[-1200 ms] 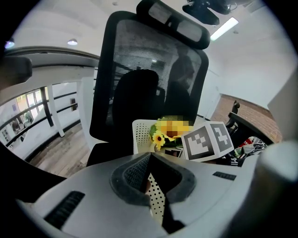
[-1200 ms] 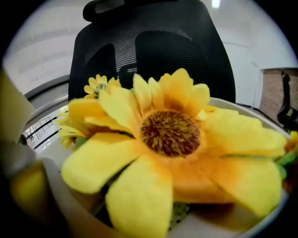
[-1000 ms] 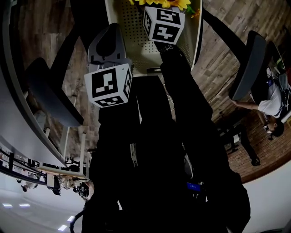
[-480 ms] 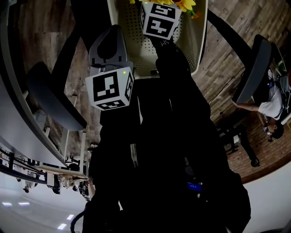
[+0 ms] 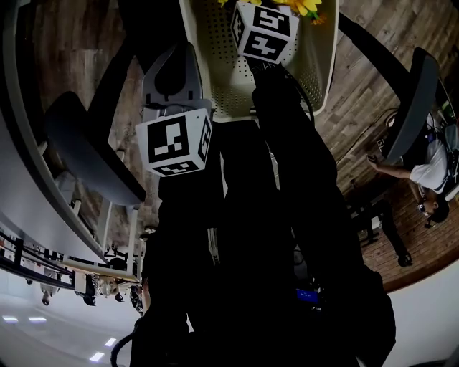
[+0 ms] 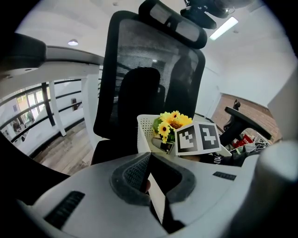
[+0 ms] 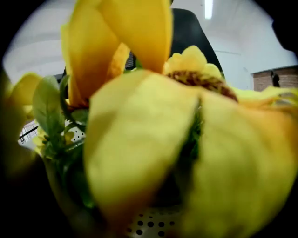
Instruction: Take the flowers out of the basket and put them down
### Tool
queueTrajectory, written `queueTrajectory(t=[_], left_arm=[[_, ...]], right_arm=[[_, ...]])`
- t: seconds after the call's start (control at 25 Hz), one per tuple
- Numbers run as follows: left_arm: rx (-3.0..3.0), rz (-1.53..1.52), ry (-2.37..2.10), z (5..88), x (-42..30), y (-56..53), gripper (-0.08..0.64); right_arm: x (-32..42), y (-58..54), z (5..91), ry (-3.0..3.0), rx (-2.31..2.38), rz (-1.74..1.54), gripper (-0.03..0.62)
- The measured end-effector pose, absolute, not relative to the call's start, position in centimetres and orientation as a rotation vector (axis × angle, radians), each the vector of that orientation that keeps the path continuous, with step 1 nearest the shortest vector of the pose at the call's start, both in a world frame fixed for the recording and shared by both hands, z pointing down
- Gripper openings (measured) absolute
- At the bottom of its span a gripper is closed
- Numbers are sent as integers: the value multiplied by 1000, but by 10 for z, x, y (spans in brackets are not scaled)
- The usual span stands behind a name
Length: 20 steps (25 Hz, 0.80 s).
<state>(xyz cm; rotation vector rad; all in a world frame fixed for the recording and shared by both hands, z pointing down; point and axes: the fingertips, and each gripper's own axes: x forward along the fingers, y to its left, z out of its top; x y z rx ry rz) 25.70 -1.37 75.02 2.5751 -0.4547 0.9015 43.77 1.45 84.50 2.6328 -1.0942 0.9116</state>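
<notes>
Looking steeply down in the head view onto a cream perforated basket (image 5: 222, 72) at the top of the frame, over a wood floor (image 5: 358, 50). Inside it, at the far end, yellow flowers (image 5: 310, 6) just peeping into view. At the basket's near left rim, the left gripper (image 5: 174, 56), its marker cube (image 5: 176, 142) nearer the camera. Over the middle of the basket, the right gripper (image 5: 267, 21) reaching toward the flowers, jaws out of sight past its own cube. Dark sleeves filling the centre below. Black office chairs (image 5: 82, 147) on both sides, and a seated person (image 5: 430, 168) at the far right edge.

Turning to the left gripper view: jaws of the left gripper (image 6: 151, 173) closed on the thin white rim of the basket (image 6: 145, 132), one ribbed pad flat against the wall. Beyond them, the flowers (image 6: 173, 122) standing in the basket, green leaves under the blooms. Just to their right, the cube of the right gripper. Behind the basket, a tall black mesh chair back (image 6: 149, 69).

Moving to the right gripper view: blurred yellow petals of the flowers (image 7: 139, 135) close against the lens and filling almost everything. A brown flower centre at upper right, a green leaf (image 7: 46, 107) at left, a strip of dotted basket wall (image 7: 149, 228) at the bottom. Jaws hidden behind the petals; spread to their widest after just opening, with the blooms crowded in front and no grip on them to be seen.
</notes>
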Motion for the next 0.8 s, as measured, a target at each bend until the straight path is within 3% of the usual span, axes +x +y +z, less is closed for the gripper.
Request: queueTrajectory(t=[0.48, 0.8], left_arm=[[2593, 874, -441, 740, 245, -9, 2], [2632, 793, -472, 670, 238, -3, 2]], right_arm=[[407, 27, 805, -1205, 2618, 789, 583], [391, 42, 700, -1254, 2665, 635, 583]])
